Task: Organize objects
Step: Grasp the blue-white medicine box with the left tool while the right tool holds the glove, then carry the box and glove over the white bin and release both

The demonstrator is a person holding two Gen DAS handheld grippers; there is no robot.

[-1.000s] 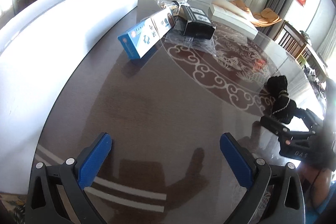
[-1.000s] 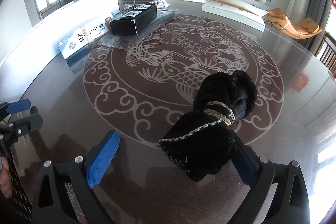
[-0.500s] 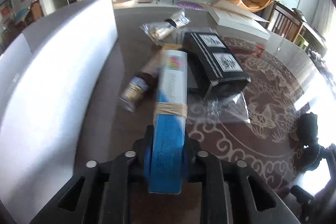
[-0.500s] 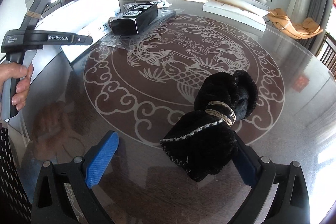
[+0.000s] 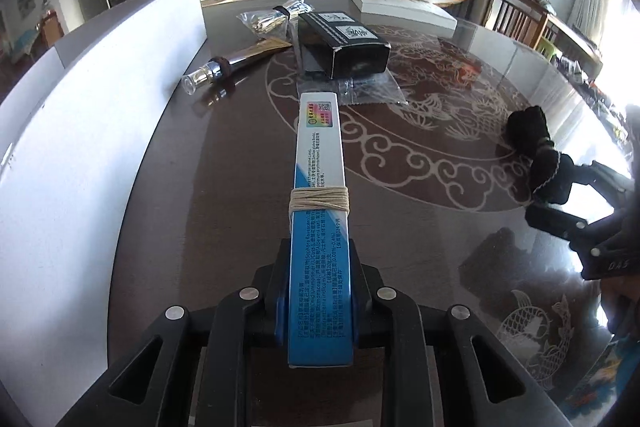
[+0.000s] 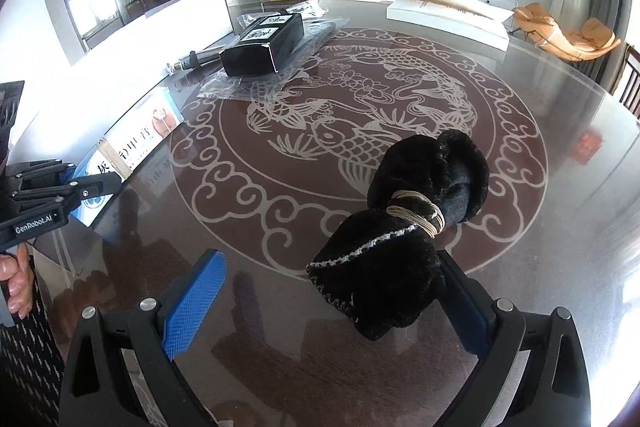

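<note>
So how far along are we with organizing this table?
Nothing looks sorted yet. In hand: the left gripper is shut on the blue box; the right gripper is open around the black pouch. Left on the table: black box, silver bottle, clear bags.

Glossy glass-like tabletop, plush black cloth pouch, smooth, seemingly cardboard blue box.
</note>
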